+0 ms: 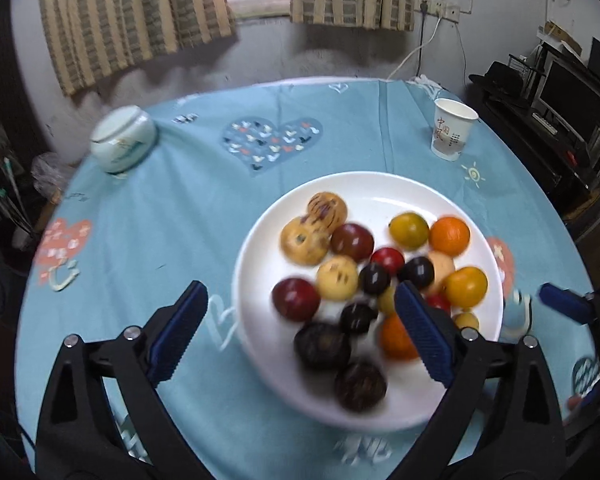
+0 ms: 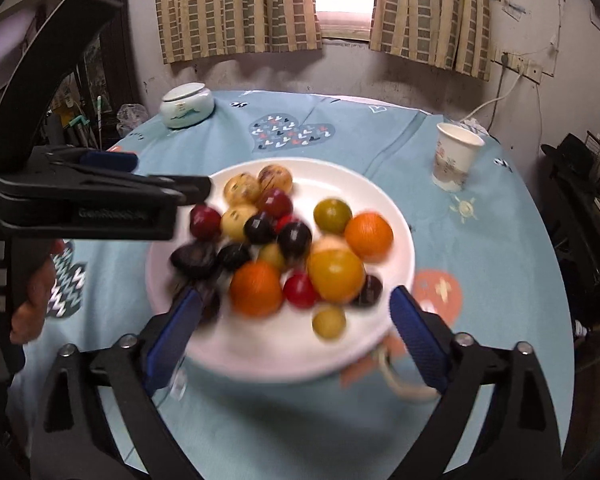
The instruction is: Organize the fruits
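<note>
A white plate (image 1: 256, 240) (image 2: 404, 236) on the blue tablecloth holds several fruits: oranges (image 1: 449, 236) (image 2: 368, 236), yellow citrus (image 2: 334, 274), red plums (image 1: 296, 300), dark plums (image 1: 322, 346) and spotted yellow fruits (image 1: 304, 240). My left gripper (image 1: 302, 336) is open over the plate's near left part, with nothing pressed between its blue pads. My right gripper (image 2: 296, 336) is open over the plate's near edge, also holding nothing. In the right wrist view the left gripper (image 2: 156, 174) reaches in from the left above the plate, gripped by a hand (image 2: 32, 292).
A paper cup (image 1: 452, 132) (image 2: 456, 156) stands at the far right of the round table. A lidded pale ceramic jar (image 1: 122, 138) (image 2: 186, 104) sits at the far left. Beyond are a wall, curtains and a white cord; dark shelving stands to the right.
</note>
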